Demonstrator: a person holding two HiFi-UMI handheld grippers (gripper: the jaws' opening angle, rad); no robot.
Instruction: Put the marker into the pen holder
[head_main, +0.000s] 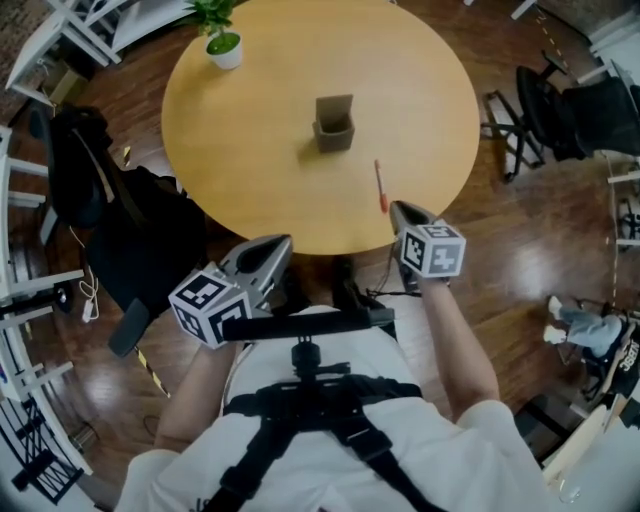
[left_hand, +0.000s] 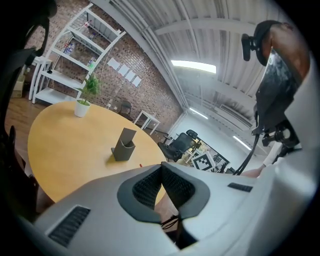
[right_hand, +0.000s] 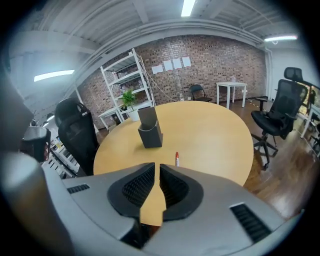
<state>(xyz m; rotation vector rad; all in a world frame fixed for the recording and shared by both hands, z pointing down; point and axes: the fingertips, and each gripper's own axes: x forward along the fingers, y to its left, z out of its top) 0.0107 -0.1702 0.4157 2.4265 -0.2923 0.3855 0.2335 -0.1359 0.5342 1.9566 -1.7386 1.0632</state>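
A grey pen holder (head_main: 334, 125) stands upright near the middle of the round wooden table (head_main: 250, 150). A red marker (head_main: 380, 186) lies flat on the table between the holder and the near edge. My right gripper (head_main: 401, 208) hovers at the table's near edge, just short of the marker's near end, and its jaws stand a narrow gap apart with nothing between them. In the right gripper view the marker (right_hand: 176, 158) lies just beyond the fingertips, with the pen holder (right_hand: 150, 132) further back. My left gripper (head_main: 283, 243) is off the table's near edge, shut and empty.
A potted plant (head_main: 222, 42) in a white pot stands at the table's far left rim. Black office chairs (head_main: 560, 110) are to the right, and a chair draped in black (head_main: 120, 220) to the left. White shelving (head_main: 85, 25) stands at the far left.
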